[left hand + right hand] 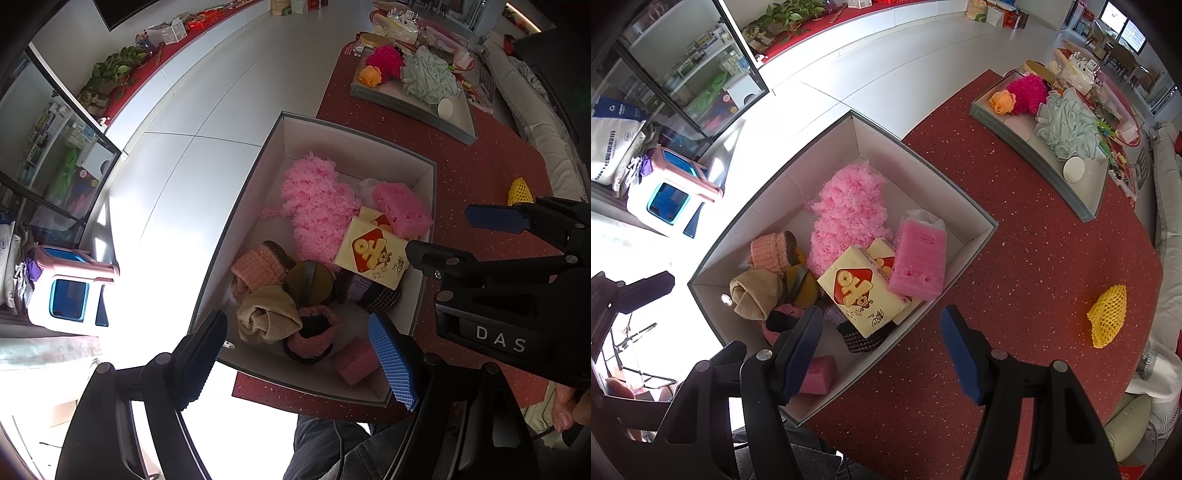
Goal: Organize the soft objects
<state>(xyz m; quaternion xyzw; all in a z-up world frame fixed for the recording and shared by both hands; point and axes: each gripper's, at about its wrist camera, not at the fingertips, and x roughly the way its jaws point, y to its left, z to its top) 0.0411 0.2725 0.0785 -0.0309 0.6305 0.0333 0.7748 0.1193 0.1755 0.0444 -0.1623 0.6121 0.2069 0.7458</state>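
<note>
I hold both grippers released above the near end of the grey box (768, 206), which sits at the left edge of the red table (1015, 295). My left gripper (306, 354) and right gripper (882, 350) grasp nothing. Inside lie a pink fluffy cloth (846, 218), pink sponge (918, 258) and tissue pack (864, 291). A yellow foam net (1108, 314) lies near the table's right edge.

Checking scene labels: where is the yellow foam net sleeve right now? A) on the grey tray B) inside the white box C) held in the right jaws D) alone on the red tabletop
D: the yellow foam net sleeve lies by itself on the red tabletop, apart from the white box and the grey tray; the right gripper is open and empty.
</note>
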